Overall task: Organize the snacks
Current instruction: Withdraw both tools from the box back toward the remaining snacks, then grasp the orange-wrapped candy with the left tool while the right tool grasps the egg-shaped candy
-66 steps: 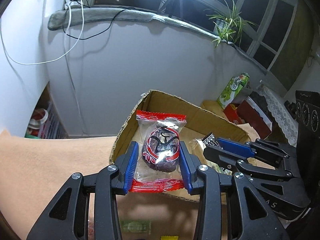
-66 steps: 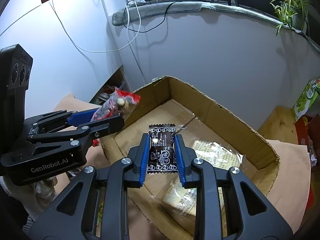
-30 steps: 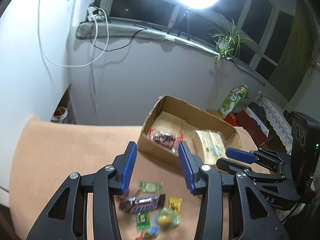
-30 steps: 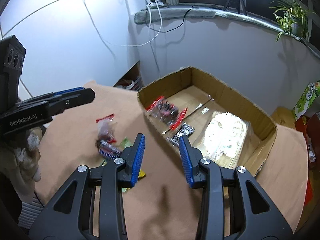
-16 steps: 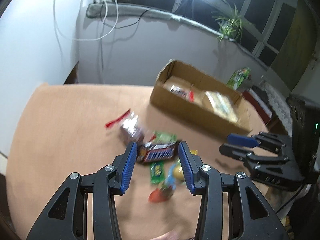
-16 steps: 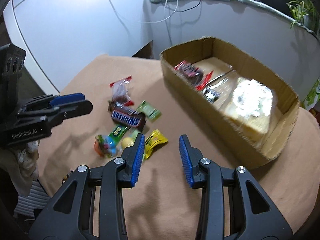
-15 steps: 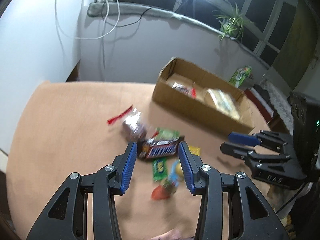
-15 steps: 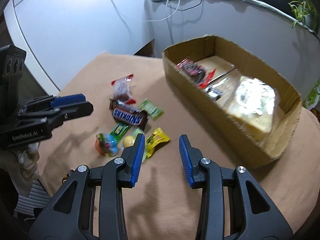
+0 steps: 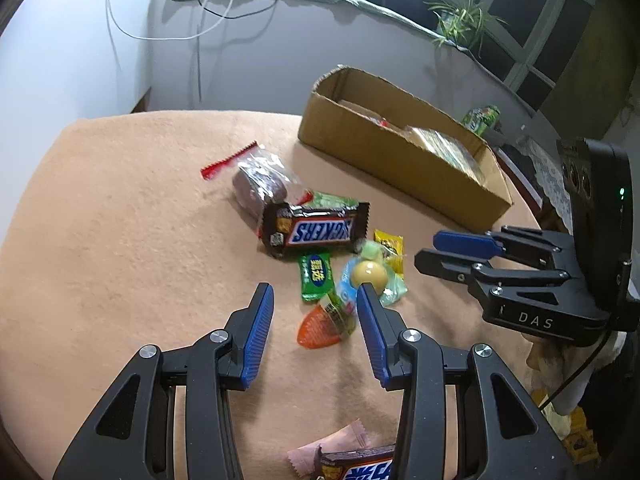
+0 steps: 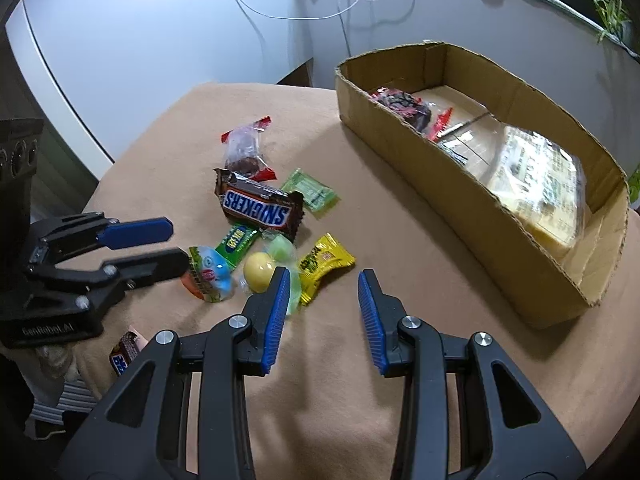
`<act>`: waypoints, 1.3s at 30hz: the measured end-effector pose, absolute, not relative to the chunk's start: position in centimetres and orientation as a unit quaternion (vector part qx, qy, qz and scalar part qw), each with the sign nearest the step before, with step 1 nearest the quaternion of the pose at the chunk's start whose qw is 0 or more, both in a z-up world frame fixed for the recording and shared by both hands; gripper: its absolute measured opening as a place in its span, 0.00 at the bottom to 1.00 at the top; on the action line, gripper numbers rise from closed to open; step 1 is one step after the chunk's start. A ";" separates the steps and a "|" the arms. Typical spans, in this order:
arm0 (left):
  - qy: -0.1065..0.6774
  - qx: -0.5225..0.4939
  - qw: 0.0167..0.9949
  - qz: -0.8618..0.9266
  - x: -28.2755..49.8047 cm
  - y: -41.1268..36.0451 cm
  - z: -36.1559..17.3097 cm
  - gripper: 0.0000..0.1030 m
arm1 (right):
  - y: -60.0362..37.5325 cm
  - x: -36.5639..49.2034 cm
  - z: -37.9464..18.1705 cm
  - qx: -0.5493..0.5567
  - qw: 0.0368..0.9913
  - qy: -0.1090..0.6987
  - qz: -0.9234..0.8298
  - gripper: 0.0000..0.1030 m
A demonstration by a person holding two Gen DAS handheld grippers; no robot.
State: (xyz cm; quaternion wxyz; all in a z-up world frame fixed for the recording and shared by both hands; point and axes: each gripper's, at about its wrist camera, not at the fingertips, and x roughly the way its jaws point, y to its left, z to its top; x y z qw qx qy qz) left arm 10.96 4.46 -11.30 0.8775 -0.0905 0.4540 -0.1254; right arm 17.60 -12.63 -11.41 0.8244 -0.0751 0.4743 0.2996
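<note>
Both our grippers spread wide and empty above the loose snacks.

Our left gripper point(image 9: 315, 322) hovers over the orange-tipped candy packet point(image 9: 323, 322); our right gripper point(image 10: 322, 312) is beside the yellow sachet point(image 10: 325, 261). The brown Snickers bar point(image 10: 258, 205) lies on the peach-covered tabletop point(image 10: 340, 380), apart from the open cardboard box point(image 10: 472, 208).

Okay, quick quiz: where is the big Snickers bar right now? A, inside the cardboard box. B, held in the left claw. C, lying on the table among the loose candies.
C: the Snickers bar lies on the table among loose candies; both claws are open and empty.
</note>
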 end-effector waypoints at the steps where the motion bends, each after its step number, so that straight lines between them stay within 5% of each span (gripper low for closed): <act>1: 0.455 -0.087 0.877 -0.127 11.0 4.3 -11.4 0.41 | -12.3 17.7 -11.4 -0.077 0.823 0.474 0.303 0.36; 26: 0.478 -0.068 0.864 -0.144 11.7 2.9 -13.7 0.40 | -7.9 20.9 -14.0 -0.059 0.770 0.526 0.356 0.20; 30: 0.475 -0.064 0.866 -0.139 11.7 2.9 -13.8 0.23 | -8.2 20.6 -13.9 -0.055 0.773 0.522 0.355 0.20; 39: 0.469 -0.069 0.870 -0.134 11.3 3.3 -13.8 0.21 | -9.8 19.7 -12.7 -0.040 0.785 0.507 0.354 0.19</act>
